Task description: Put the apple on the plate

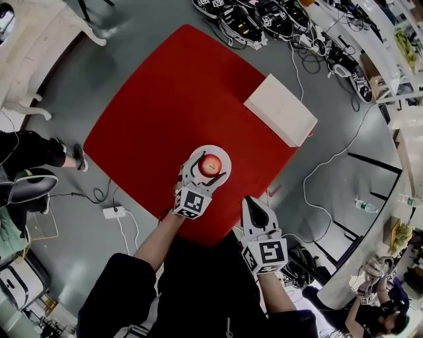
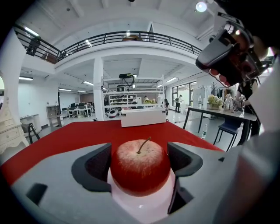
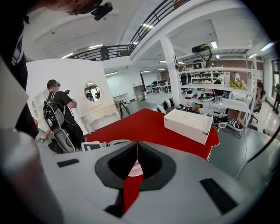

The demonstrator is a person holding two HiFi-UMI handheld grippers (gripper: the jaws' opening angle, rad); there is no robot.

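A red apple [image 1: 211, 164] with its stem up sits on a small white plate [image 1: 222, 152] near the front of the red table [image 1: 172, 99]. My left gripper [image 1: 210, 166] reaches over the plate and is shut on the apple. In the left gripper view both dark pads [image 2: 95, 168] press the sides of the apple [image 2: 140, 166], with the plate [image 2: 146, 206] right beneath it. My right gripper [image 1: 252, 202] hangs at the table's front right edge, shut with nothing in it. In the right gripper view its jaws meet in a line [image 3: 137, 148].
A white box [image 1: 281, 109] lies at the table's far right corner. On the floor are cables and shoes [image 1: 264, 20] beyond the table and a power strip [image 1: 114, 212] at the left. A person's legs [image 1: 30, 152] show at the left edge.
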